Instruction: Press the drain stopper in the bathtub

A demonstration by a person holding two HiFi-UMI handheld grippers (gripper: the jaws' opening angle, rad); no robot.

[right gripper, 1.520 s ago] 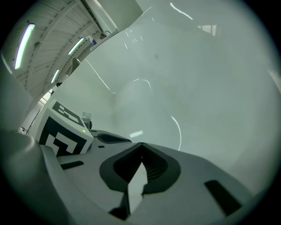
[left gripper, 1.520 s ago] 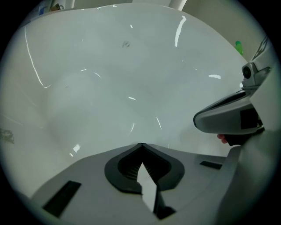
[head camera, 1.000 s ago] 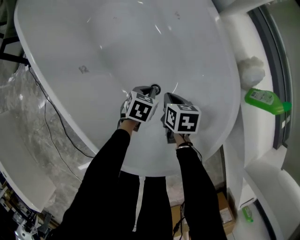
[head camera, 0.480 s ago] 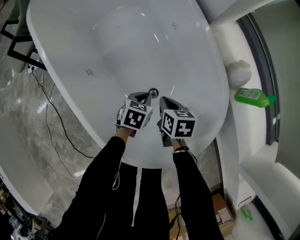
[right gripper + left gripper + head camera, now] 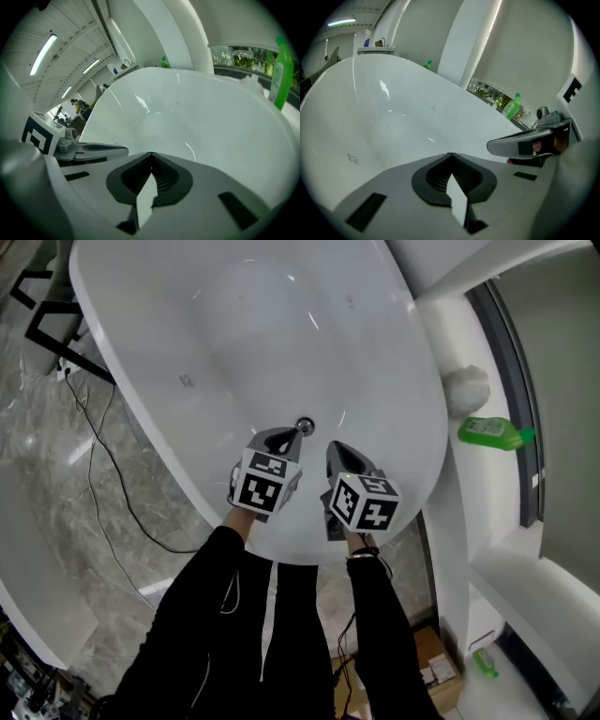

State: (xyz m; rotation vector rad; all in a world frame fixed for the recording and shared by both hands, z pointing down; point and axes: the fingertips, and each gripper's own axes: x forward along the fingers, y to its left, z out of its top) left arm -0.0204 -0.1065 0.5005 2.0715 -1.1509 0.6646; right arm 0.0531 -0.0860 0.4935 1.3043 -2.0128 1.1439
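Left gripper [image 5: 290, 438] fingers pinched together, empty, tip just short of the drain stopper [image 5: 305, 424] on the bathtub [image 5: 187, 324] floor (probably a blunt point for pressing). Right gripper [image 5: 338, 450] is also closed, idle alongside.

Setting: a bathroom mock-up set inside a larger workroom.
Fixture: a white freestanding tub [image 5: 281, 334], oval, standing clear of the walls.
Floor: grey marble-pattern slabs [image 5: 56, 474], with a black cable [image 5: 101, 448] trailing across them.
Ledge: a white ledge [image 5: 469, 484] beside the tub carries a green bottle [image 5: 487, 433]; a dark-framed window [image 5: 511, 381] runs along it.
Storage: a cardboard box [image 5: 431, 662] on the floor near the tub's near end.
Beyond the tub: the right gripper view shows long ceiling lights [image 5: 42, 54] and a person [image 5: 77, 104] far off, as in an open hall.
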